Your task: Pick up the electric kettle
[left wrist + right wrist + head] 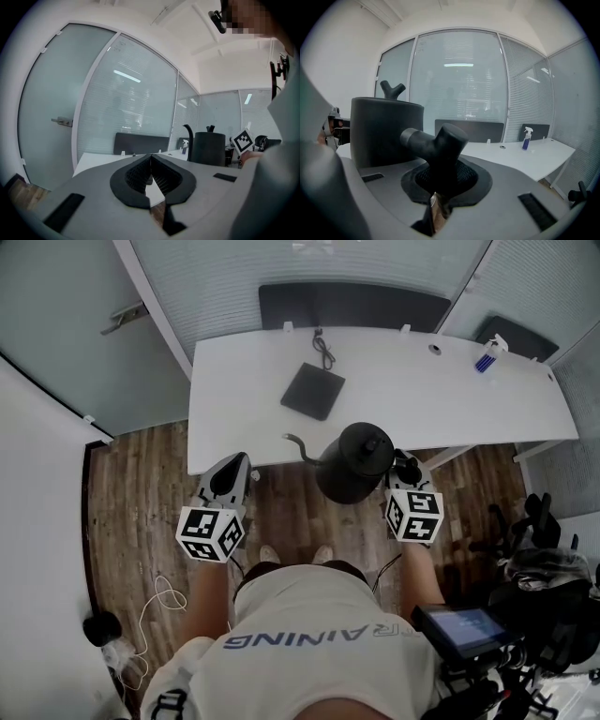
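Right gripper (440, 180) jaws are pinching the handle (436, 143) of the electric kettle (354, 460). The kettle's up in the air just off the near edge of the counter (422, 404), well apart from the black pad (312, 390) w/ the cord (prob its base). Left gripper (151, 177) jaws are pressed together w/ nothing in them. Imo the pickup's basically done, so squeeze firm, hold the wrist level so the spout (298, 443) doesn't dip, and go slow bc the weight hangs off to one side of the grip.
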`<state>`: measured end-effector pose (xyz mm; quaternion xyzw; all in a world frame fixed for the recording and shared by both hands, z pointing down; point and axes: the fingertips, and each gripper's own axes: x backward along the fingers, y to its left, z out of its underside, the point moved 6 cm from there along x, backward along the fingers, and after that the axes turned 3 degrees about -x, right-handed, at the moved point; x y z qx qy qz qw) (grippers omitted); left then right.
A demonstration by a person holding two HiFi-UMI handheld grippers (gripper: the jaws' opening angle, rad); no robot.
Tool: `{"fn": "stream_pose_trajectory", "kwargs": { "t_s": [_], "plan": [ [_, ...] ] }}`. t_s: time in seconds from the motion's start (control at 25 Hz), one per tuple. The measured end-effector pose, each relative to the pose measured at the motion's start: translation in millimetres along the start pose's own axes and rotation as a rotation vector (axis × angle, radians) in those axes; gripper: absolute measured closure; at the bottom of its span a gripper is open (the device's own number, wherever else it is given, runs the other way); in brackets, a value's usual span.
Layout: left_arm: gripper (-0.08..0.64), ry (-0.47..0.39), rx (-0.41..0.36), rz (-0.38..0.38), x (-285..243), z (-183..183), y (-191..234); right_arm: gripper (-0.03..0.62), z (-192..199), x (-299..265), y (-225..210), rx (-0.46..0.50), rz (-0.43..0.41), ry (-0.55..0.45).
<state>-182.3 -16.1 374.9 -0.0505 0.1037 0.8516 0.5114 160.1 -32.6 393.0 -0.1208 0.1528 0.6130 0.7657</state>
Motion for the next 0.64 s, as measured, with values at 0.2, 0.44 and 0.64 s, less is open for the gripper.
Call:
{"fn": "stream_pose_trajectory", "kwargs": {
  "t_s": [0.2,0.44,0.64],
  "plan": [
    [0.543,-0.01,0.005,0.009,3.8,-2.0,12.2,0.545,-7.6,-1.7,14.4,0.022,0.007,-0.006],
    [0.543,-0.013,0.007,0.027,3.2,-2.5,18.2,0.545,-14.4,0.3,24.1,0.031,0.004,-0.012],
    [0.543,-0.02,0.01,0.032,0.4,-4.0,21.8,0.544,-19.4,-0.8,28.2,0.044,-0.003,-0.017]
  ]
}}
